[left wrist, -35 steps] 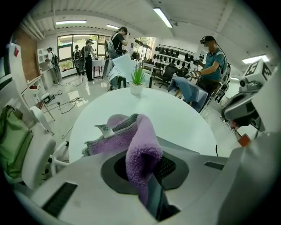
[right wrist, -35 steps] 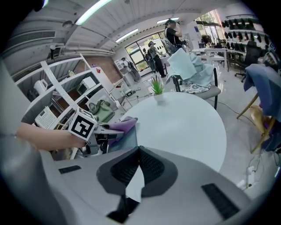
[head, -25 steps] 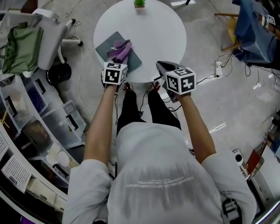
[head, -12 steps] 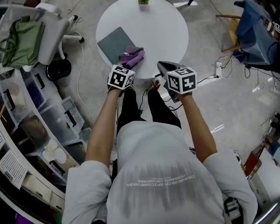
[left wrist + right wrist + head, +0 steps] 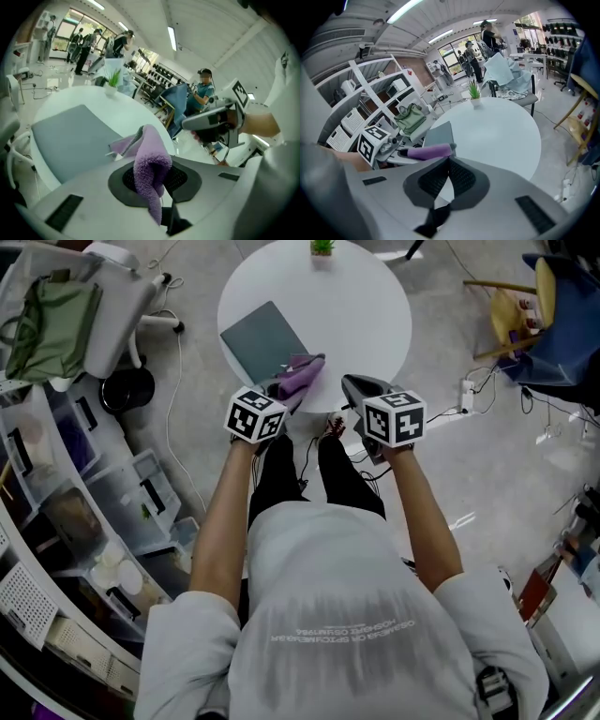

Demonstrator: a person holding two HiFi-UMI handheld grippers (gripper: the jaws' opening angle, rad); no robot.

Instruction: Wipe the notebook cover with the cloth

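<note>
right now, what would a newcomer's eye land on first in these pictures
The purple cloth stands out, pinched in the shut fingers of the left gripper at the near corner of the grey notebook. The notebook lies on the left part of a round white table, with a small green plant at the far edge. The right gripper is held beside it, fingers together on nothing.

White T-shirt [image 5: 347,615], black trousers [image 5: 277,474], grey left claw [image 5: 152,161] and right claw [image 5: 449,164].

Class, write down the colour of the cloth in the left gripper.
The cloth is purple; the left gripper view shows it best.
</note>
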